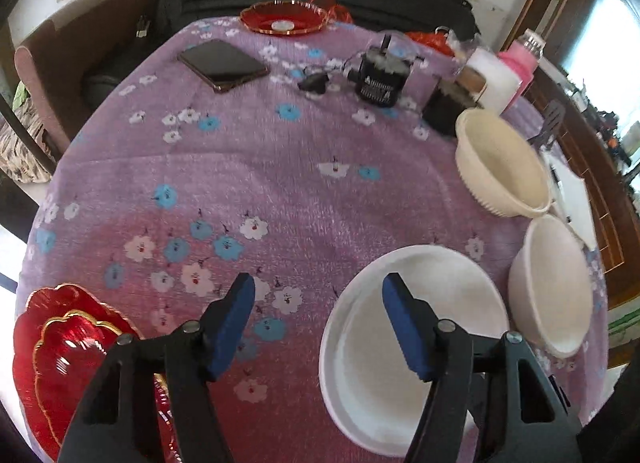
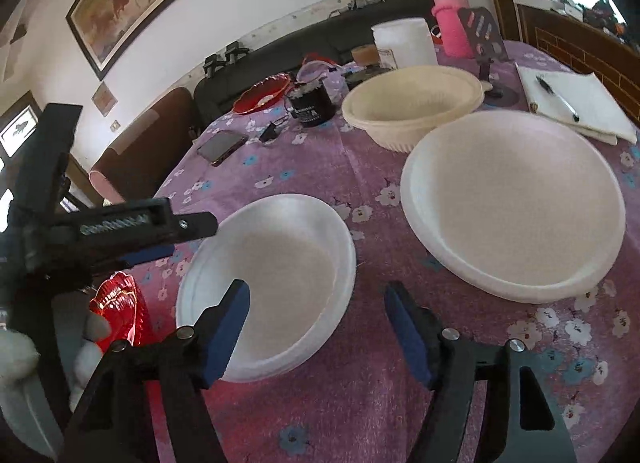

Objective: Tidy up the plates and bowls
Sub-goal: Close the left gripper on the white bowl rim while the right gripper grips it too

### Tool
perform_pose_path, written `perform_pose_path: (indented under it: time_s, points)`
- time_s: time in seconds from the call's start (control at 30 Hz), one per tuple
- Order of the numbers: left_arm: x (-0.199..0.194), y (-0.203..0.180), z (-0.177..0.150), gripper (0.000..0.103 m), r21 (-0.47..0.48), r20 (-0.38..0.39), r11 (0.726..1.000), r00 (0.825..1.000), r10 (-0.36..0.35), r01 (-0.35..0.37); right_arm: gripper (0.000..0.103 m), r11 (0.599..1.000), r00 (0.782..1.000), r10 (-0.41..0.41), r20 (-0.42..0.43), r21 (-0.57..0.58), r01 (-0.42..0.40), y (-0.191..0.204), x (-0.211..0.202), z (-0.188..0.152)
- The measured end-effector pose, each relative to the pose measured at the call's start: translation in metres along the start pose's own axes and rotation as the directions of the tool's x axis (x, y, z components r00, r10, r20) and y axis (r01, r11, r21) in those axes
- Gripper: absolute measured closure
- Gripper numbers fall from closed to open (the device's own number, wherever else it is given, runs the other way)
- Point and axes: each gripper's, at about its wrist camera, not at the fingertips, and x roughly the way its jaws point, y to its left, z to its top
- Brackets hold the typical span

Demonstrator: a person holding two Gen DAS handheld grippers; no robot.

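Plates and bowls are spread over the flowered counter (image 1: 280, 167). A shallow white plate (image 2: 280, 263) is seen toward the near edge, a deep white bowl (image 2: 516, 203) beside it toward the right edge, and a cream bowl (image 2: 412, 107) just behind that one. Red plates (image 1: 60, 347) are stacked at the near left corner, and another red plate (image 1: 284, 17) is set at the far edge. Both sets of tongs are held apart with nothing clamped: the left tongs (image 1: 320, 327) over the white plate's left rim, the right tongs (image 2: 316, 327) over its near right rim. The step in hand is judged to be the approach to this plate. Next, its rim must be straddled and pinched before lifting.
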Motion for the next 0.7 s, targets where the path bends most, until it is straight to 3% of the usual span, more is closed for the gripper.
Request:
perform_pose_path:
  time_s: [0.23,0.27,0.33,0.37,0.53,0.7]
  points:
    - [0.025,-0.011,-0.004,0.038,0.058,-0.06,0.998,0.998,0.037,-0.033,0.04,1.0,1.0,0.015,-0.023,0.02,-0.015,-0.008,0.01,-0.004]
    - [0.027,-0.011,-0.005,0.044,0.062,-0.071,0.998,0.997,0.03,-0.026,0.041,1.0,1.0,0.018,-0.024,0.021,-0.017,-0.008,0.011,-0.004]
    - [0.032,-0.016,-0.006,0.067,0.082,-0.099,0.997,0.995,-0.001,0.009,0.041,0.999,0.999,0.025,-0.024,0.023,-0.025,-0.009,0.011,-0.005]
    - [0.033,-0.019,-0.007,0.07,0.093,-0.109,0.995,0.994,-0.011,0.021,0.041,0.999,0.999,0.026,-0.024,0.021,-0.026,-0.009,0.011,-0.005]
    - [0.028,-0.029,-0.01,0.073,0.13,-0.073,0.991,0.997,0.023,-0.013,0.042,0.999,0.999,0.03,-0.026,0.012,-0.03,-0.008,0.014,-0.005]
    - [0.023,-0.028,-0.013,0.077,0.13,-0.061,0.991,0.998,0.02,-0.012,0.052,0.999,0.999,0.037,-0.017,0.019,-0.036,-0.009,0.014,-0.005]
